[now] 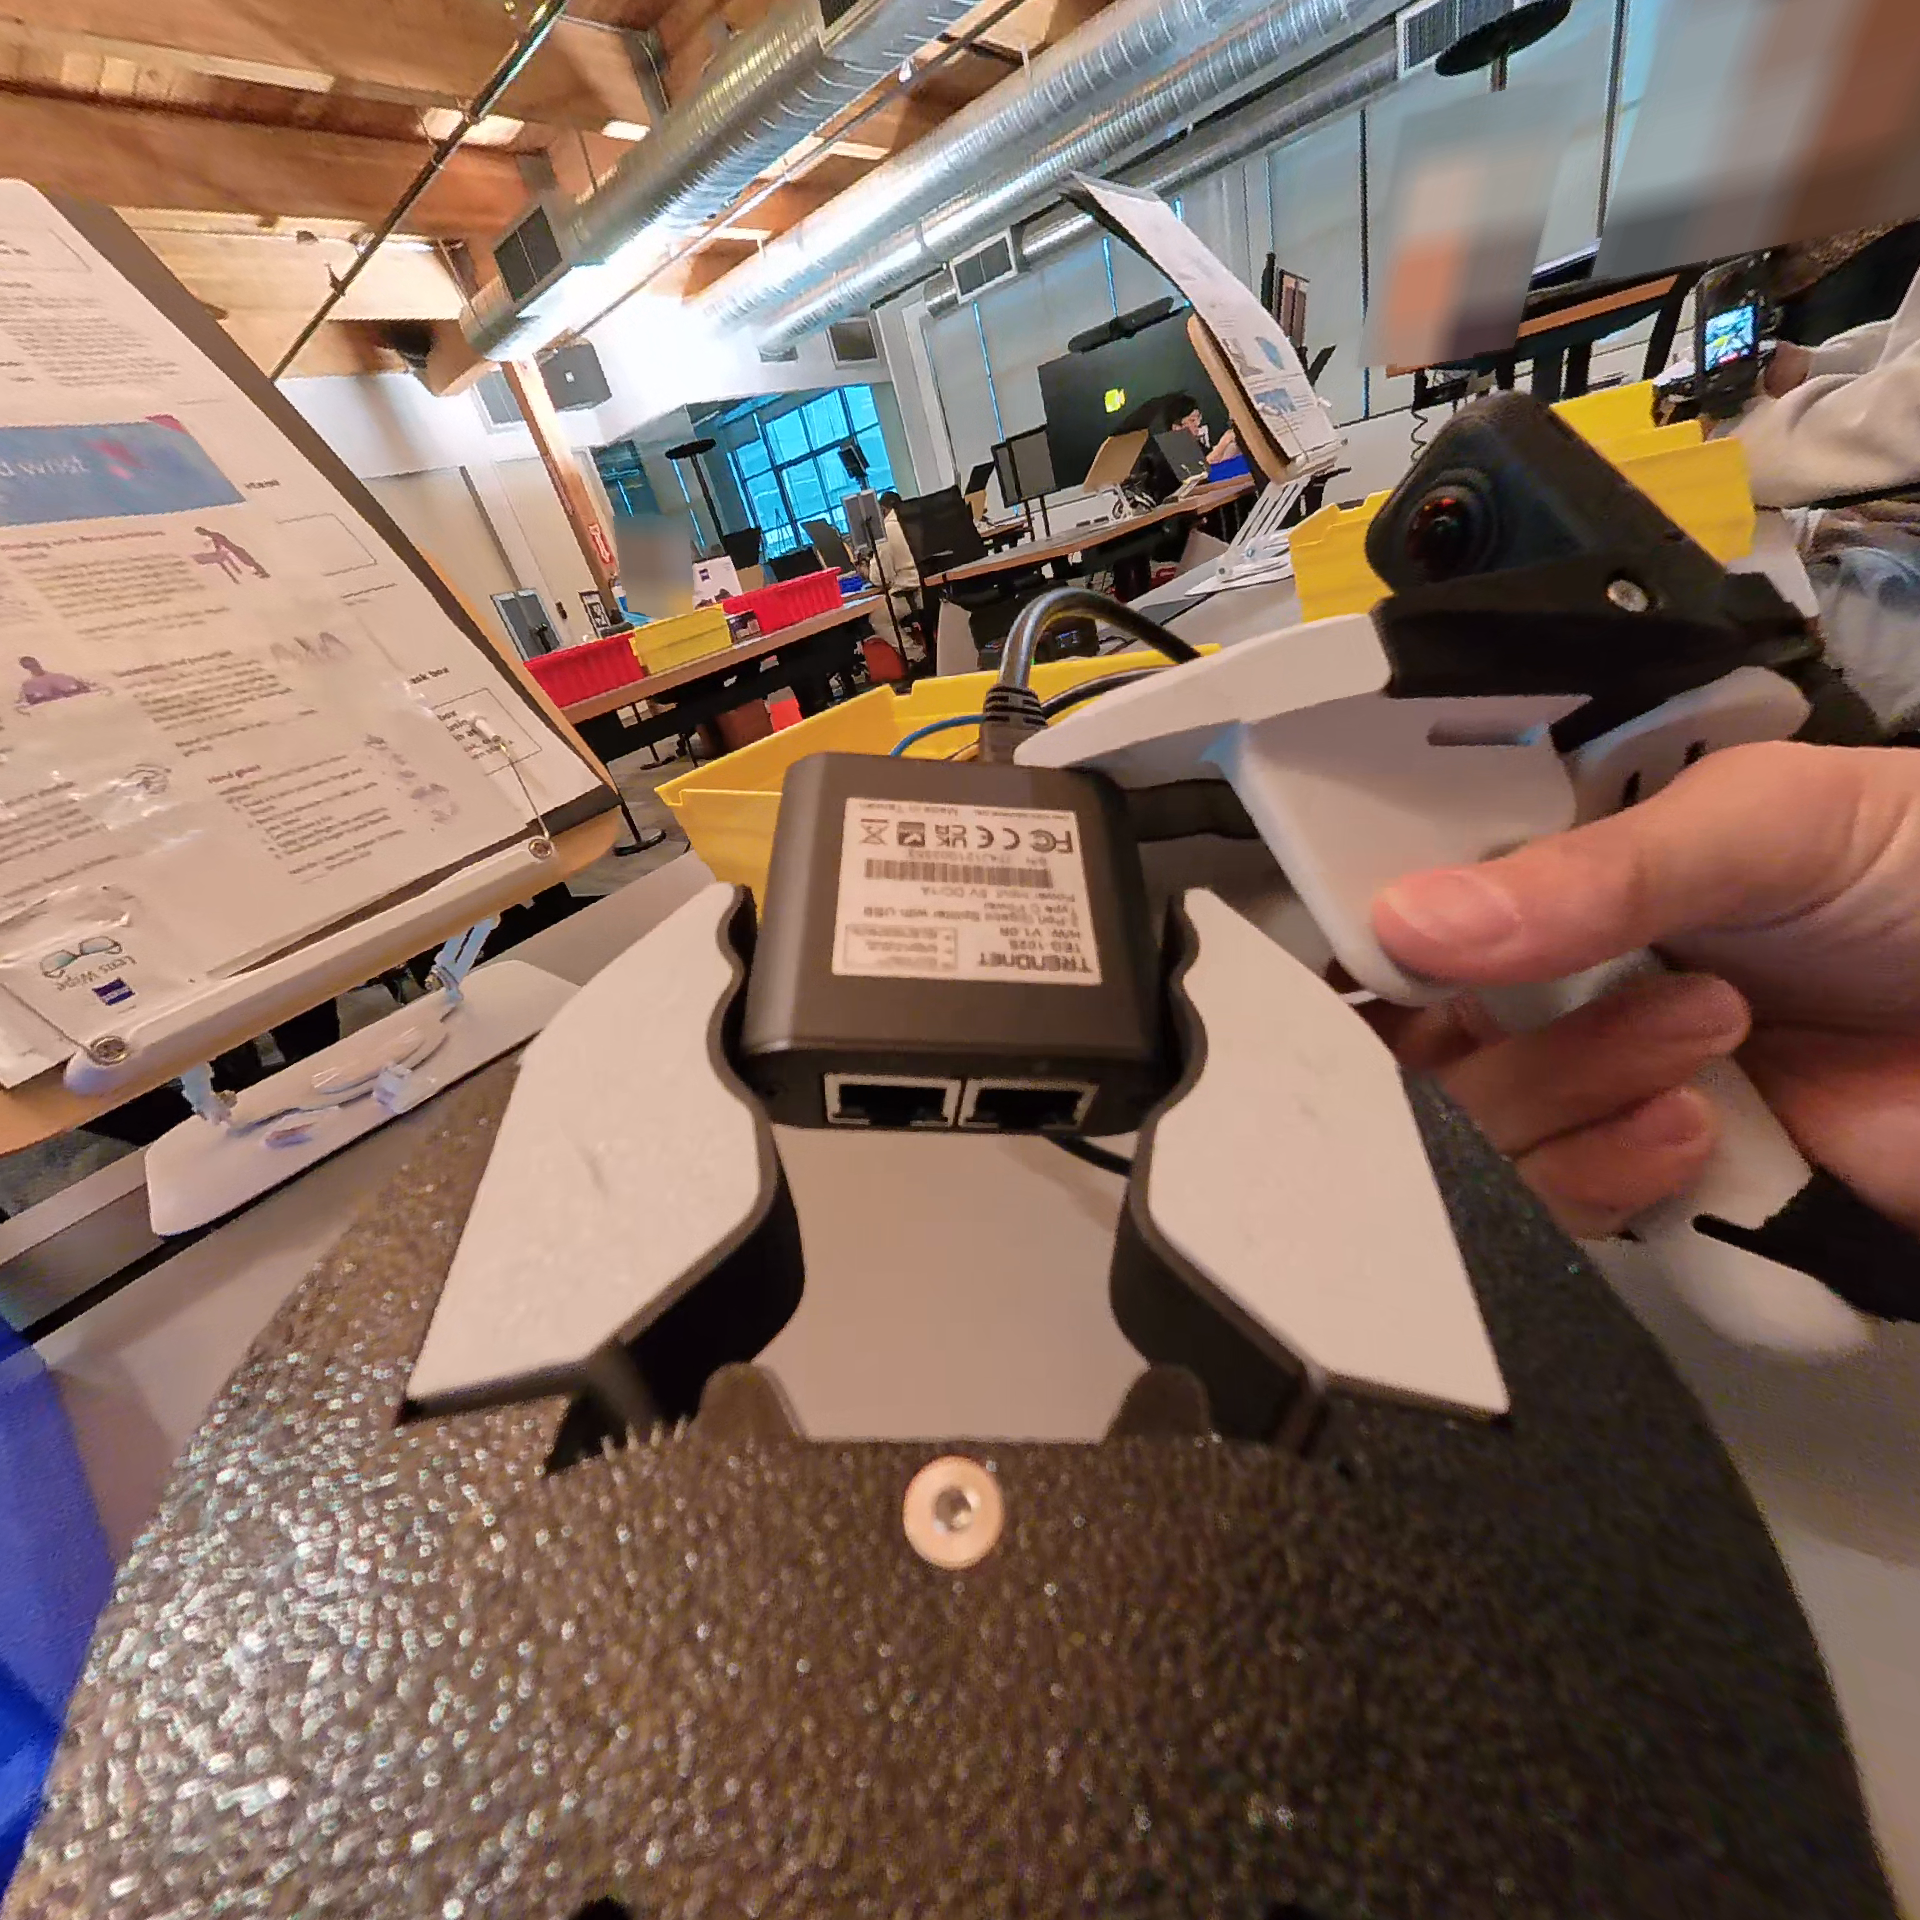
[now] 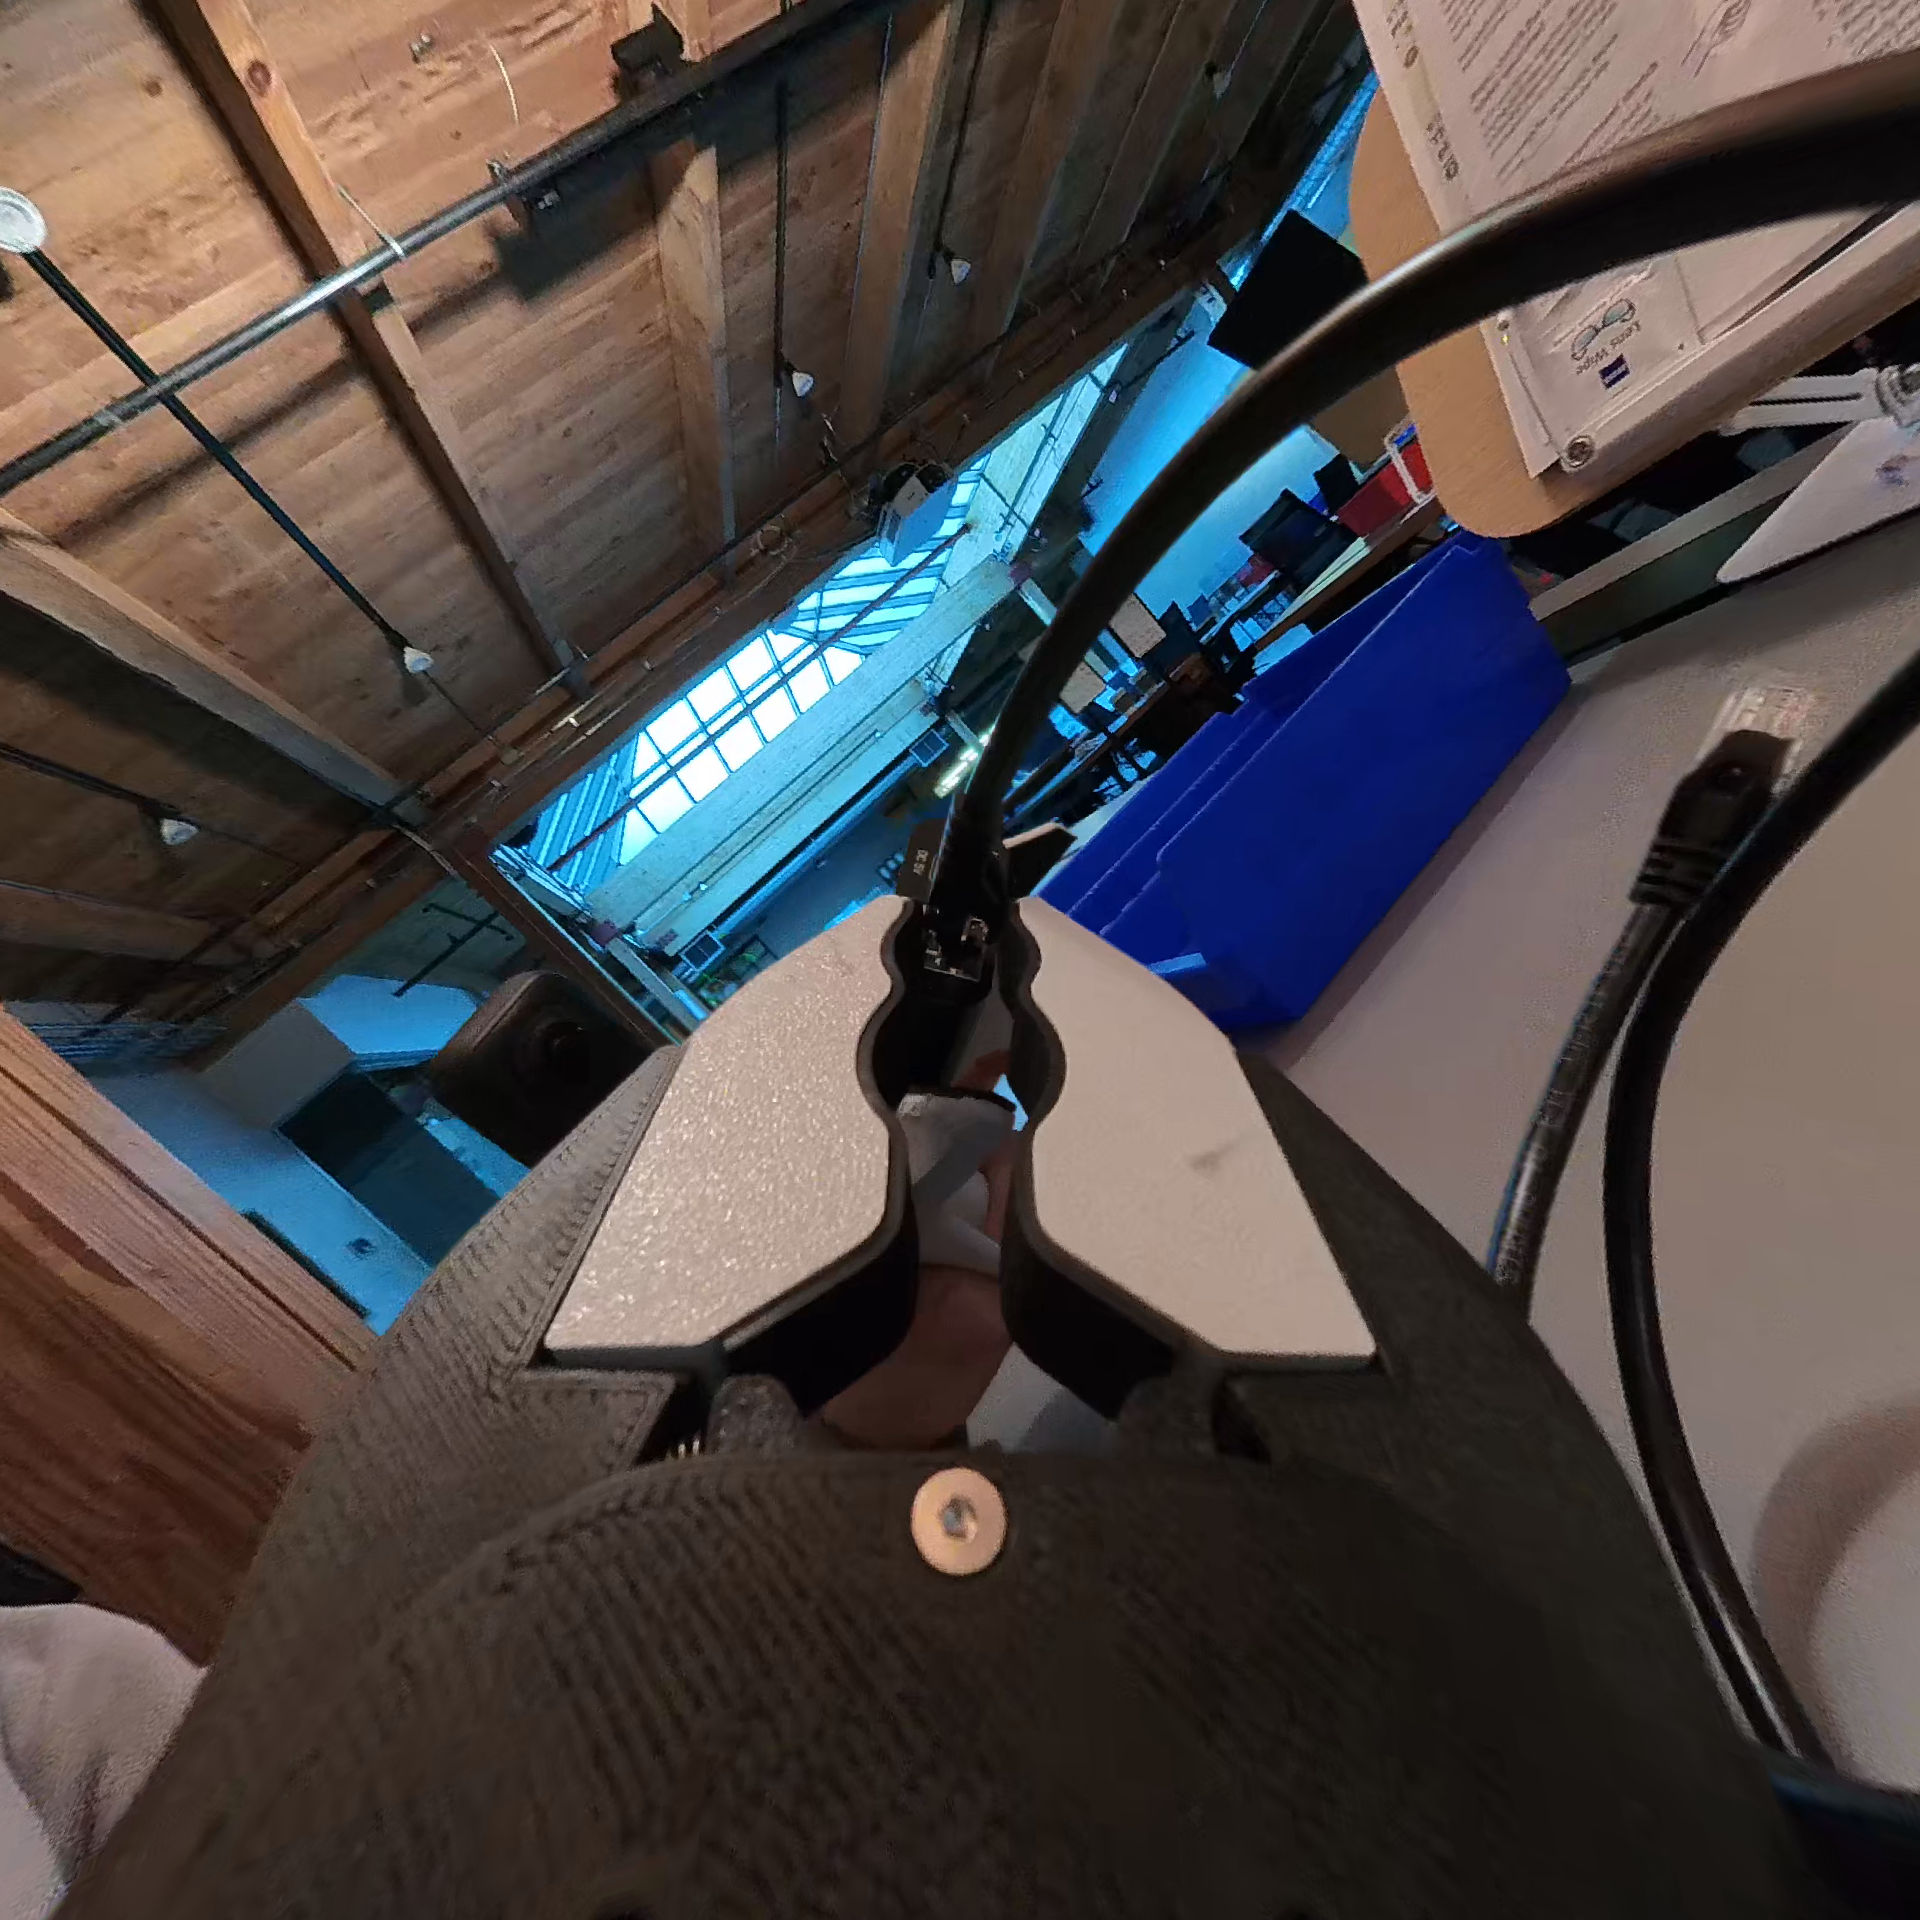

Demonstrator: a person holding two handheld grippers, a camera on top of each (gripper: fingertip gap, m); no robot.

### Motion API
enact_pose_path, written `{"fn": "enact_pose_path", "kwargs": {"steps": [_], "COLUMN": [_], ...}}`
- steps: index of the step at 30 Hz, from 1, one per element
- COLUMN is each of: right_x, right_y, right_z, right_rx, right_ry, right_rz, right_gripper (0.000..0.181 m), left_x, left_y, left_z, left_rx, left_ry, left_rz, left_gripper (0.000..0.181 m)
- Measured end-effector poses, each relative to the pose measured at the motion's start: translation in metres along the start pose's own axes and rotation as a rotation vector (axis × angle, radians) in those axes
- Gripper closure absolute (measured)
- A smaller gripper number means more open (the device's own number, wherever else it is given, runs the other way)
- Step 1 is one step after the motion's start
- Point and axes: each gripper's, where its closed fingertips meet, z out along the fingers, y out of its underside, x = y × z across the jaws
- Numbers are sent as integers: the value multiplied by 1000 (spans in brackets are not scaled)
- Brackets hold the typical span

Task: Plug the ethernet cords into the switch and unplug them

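the left gripper is clamped on the black switch, its two grey fingers pressing the box from either side and holding it up off the grey table. the switch is label side up, with two empty sockets facing the near side. at its far end a grey cord is plugged in and curves away to the right, with a thin blue cable beside it, over a yellow bin. to the right, a hand holds the right gripper, whose tip lies just beside the far right corner of the switch. on the left stands a tilted board with printed sheets. in the right wrist view the right gripper is closed on the black plug of a black cord, which arches up and away to the right. further right, a second cord's plug lies loose on the table, near a blue bin.
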Motion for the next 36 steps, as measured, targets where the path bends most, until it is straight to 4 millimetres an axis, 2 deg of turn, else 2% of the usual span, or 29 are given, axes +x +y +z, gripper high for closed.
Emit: {"fn": "enact_pose_path", "kwargs": {"steps": [8,13,18,21,23,27,31,36], "right_x": [9,5,6,6,7,8,6,11], "right_y": [1,-2,-2,-2,-2,-1,-4,-5], "right_z": [-2,-1,0,0,0,0,1,-1], "right_rx": [-15,-22,-78,-68,-56,-84,-68,-60], "right_ry": [26,-7,52,23,3,14,1,41], "right_rz": [47,82,-43,26,67,10,8,-9], "right_gripper": [168,167,168,168,168,167,168,168], "left_x": [0,-3,-1,-4,-4,1,-3,0], "left_y": [9,4,6,6,7,9,7,13], "left_z": [5,5,6,6,5,7,7,11], "left_rx": [-24,-33,-4,-35,-48,-5,-28,-30], "left_ry": [-42,-95,-51,-90,-83,15,-85,-56], "left_rz": [-19,67,-72,37,51,-163,-6,-131], "left_gripper": [108,108,107,108,108,108,107,107]}}
